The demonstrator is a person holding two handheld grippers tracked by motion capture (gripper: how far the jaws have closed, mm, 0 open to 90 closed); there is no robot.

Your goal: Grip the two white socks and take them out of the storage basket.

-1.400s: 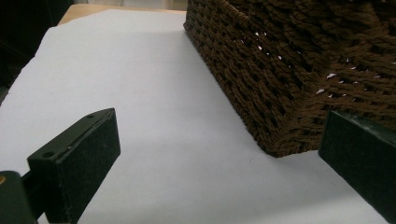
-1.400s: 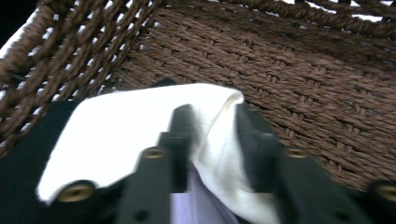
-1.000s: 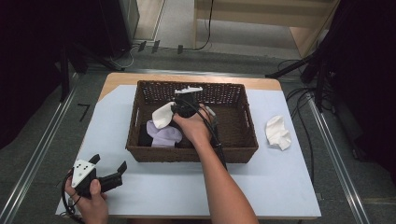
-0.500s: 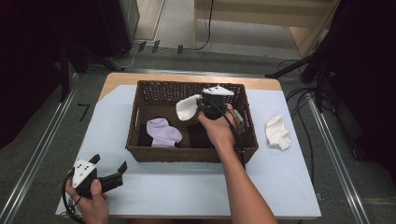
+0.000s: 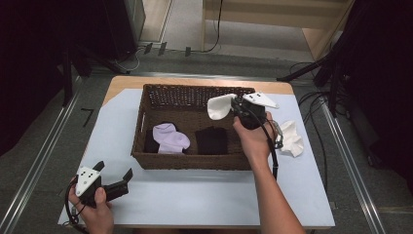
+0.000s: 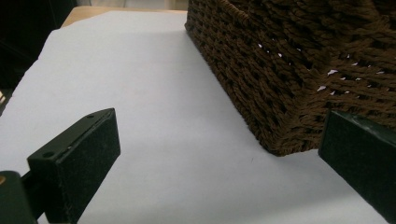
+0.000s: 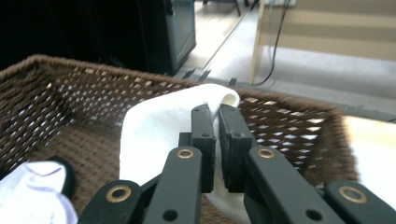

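Observation:
A brown wicker basket point(image 5: 146, 122) stands in the middle of the white table cover. My right gripper point(image 5: 233, 106) is shut on a white sock point(image 5: 219, 106), held above the basket's right end; in the right gripper view the sock point(image 7: 159, 126) hangs pinched between the two closed black jaws of my right gripper point(image 7: 216, 116). Inside the basket lie a lilac sock point(image 5: 168, 138) and a black sock point(image 5: 212, 140). My left gripper point(image 5: 114, 175) rests open at the table's front left, with nothing between its pads point(image 6: 84, 154), facing the basket's corner point(image 6: 285, 135).
Another white sock point(image 5: 291, 138) lies on the table cover to the right of the basket. Cables point(image 5: 311, 100) run on the floor beyond the table's right side. Metal rails point(image 5: 44, 146) flank the table.
My right gripper has lifted the white sock out of the basket's left part and carried it to the right, above the basket's right end. The left gripper has stayed put.

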